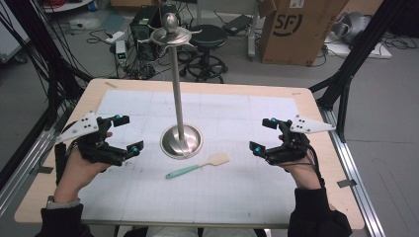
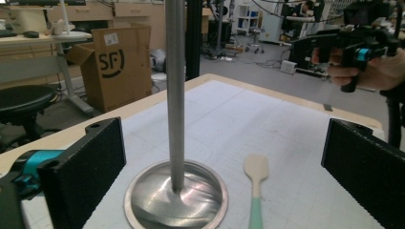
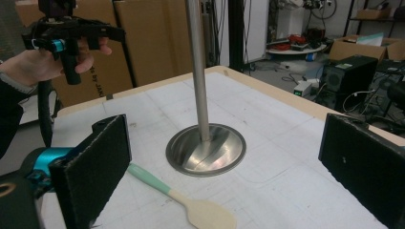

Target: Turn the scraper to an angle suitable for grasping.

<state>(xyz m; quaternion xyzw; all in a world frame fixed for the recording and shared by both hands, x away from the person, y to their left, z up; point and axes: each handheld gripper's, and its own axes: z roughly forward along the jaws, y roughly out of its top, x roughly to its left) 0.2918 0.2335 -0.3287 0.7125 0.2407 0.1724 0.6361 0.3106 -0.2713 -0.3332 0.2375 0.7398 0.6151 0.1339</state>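
The spatula (image 1: 197, 166) lies flat on the mat (image 1: 237, 197), just at 5 o'clock from the stand's base (image 1: 182, 141). Its pale blade points to 2 o'clock and its green handle trails toward 8 o'clock. It is near the base but apart from it, with a strip of mat between them. The stand (image 1: 176, 74) rises from the middle of the mat, with hooks at its top, and nothing hangs on them.

As I judge it, the work has not begun. The spatula is untouched on the mat, and grasping, lifting and presumably hanging it on a hook are all left to do.

The left gripper (image 1: 124, 133) is at 9 o'clock from the base and the right gripper (image 1: 264, 135) at 3 o'clock, both held above the mat and well apart from the spatula. Each is spread wide, with nothing between the jaws. In the left gripper view the spatula (image 2: 256, 191) and the post (image 2: 175, 90) sit in the open gap. In the right gripper view the spatula (image 3: 184, 200) lies low, nearer the left jaw.
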